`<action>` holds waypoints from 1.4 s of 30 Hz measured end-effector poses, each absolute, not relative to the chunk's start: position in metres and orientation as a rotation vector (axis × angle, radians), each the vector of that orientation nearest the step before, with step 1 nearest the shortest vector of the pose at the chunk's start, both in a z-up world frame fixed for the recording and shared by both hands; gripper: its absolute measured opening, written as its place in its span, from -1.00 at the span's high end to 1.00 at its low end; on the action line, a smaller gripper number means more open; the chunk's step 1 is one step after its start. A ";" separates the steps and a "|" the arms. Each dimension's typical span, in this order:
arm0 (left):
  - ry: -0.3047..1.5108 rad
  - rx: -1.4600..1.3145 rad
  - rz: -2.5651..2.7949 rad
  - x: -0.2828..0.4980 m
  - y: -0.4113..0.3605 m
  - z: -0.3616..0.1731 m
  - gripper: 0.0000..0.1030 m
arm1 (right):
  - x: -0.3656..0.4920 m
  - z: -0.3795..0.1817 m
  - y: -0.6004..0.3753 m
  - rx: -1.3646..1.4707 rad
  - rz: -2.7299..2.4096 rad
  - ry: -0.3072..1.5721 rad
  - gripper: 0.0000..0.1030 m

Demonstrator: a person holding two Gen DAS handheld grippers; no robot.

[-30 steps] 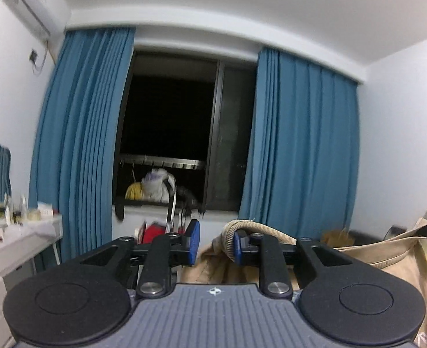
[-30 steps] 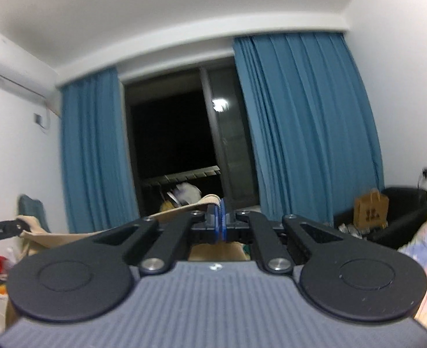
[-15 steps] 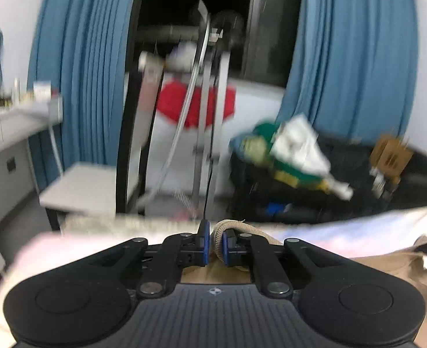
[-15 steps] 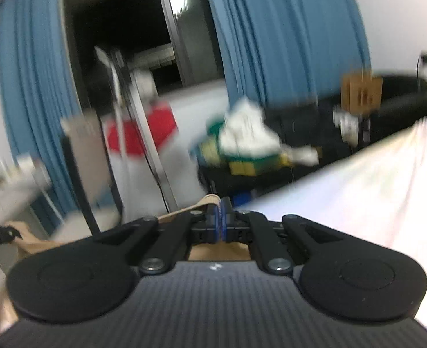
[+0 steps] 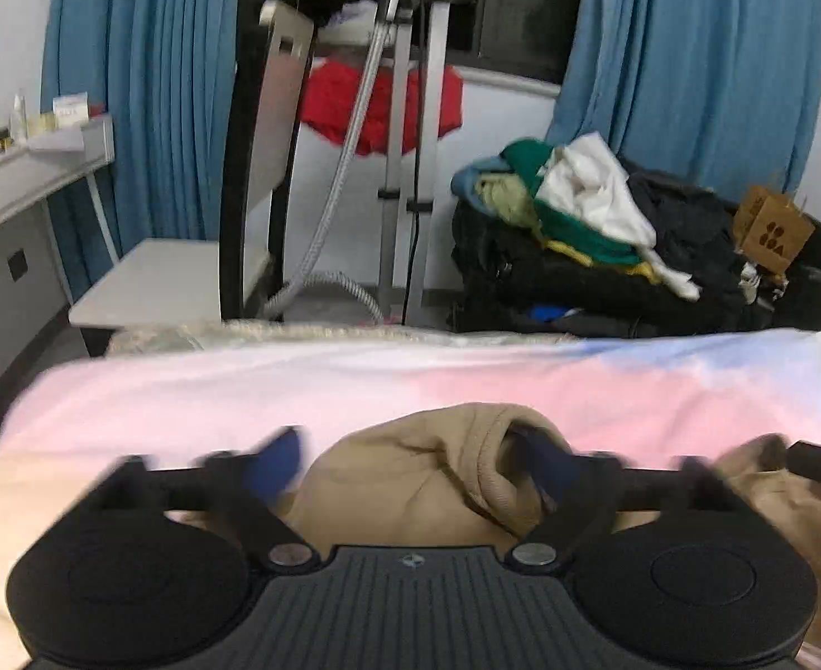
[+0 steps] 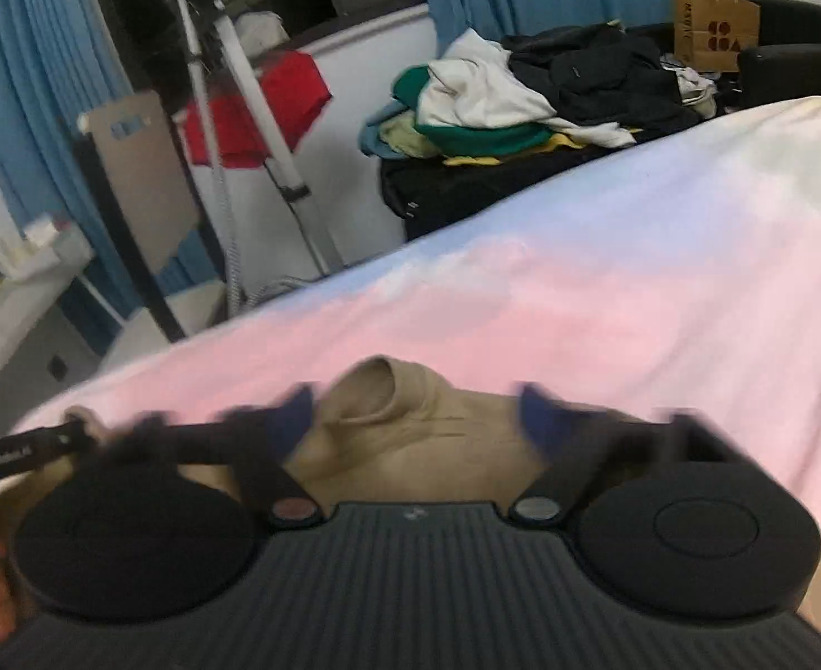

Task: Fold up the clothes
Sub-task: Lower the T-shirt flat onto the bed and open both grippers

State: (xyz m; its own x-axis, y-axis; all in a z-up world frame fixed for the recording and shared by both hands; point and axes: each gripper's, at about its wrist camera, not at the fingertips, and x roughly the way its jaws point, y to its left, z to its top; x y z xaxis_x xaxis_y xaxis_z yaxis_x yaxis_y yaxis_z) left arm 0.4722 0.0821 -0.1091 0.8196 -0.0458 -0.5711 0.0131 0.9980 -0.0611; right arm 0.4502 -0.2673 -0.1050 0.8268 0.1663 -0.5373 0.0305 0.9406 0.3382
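A tan garment [image 5: 427,474] lies bunched on the pink and blue bed sheet [image 5: 354,385]. My left gripper [image 5: 410,463] is open, its blue-padded fingers spread to either side of the garment's ribbed edge. In the right wrist view the same tan garment [image 6: 410,424] lies on the sheet [image 6: 605,301] under my right gripper [image 6: 416,419], which is open with its fingers blurred and wide apart. The tip of the left gripper shows at the left edge of that view [image 6: 14,455].
Beyond the bed's far edge stands a pile of dark, white and green clothes [image 5: 594,240], a garment steamer stand [image 5: 404,128] with a hose, a grey chair [image 5: 187,273], a red cloth [image 5: 377,106], a white dresser [image 5: 14,195] and a brown paper bag [image 6: 714,28].
Both grippers have come down from pointing at the window to the bed. Both were shut on the tan garment's edge and have opened, leaving it on the sheet.
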 end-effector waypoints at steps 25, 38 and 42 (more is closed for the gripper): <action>0.577 -0.905 0.203 0.174 0.266 -0.060 -0.46 | 0.155 -0.058 -0.278 0.508 0.065 0.591 0.38; 0.636 -0.907 0.131 0.226 0.247 -0.141 0.58 | 0.185 -0.104 -0.275 0.605 0.136 0.701 0.47; 0.582 -0.901 0.149 0.232 0.254 -0.131 0.96 | 0.196 -0.115 -0.278 0.615 0.117 0.727 0.47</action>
State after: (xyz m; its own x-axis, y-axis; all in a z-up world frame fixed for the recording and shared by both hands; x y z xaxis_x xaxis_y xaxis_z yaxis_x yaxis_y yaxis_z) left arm 0.2316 0.2542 -0.1314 0.8366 -0.1160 -0.5354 -0.3587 0.6226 -0.6955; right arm 0.1964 -0.2777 -0.1147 0.7491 0.3071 -0.5870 0.1066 0.8187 0.5642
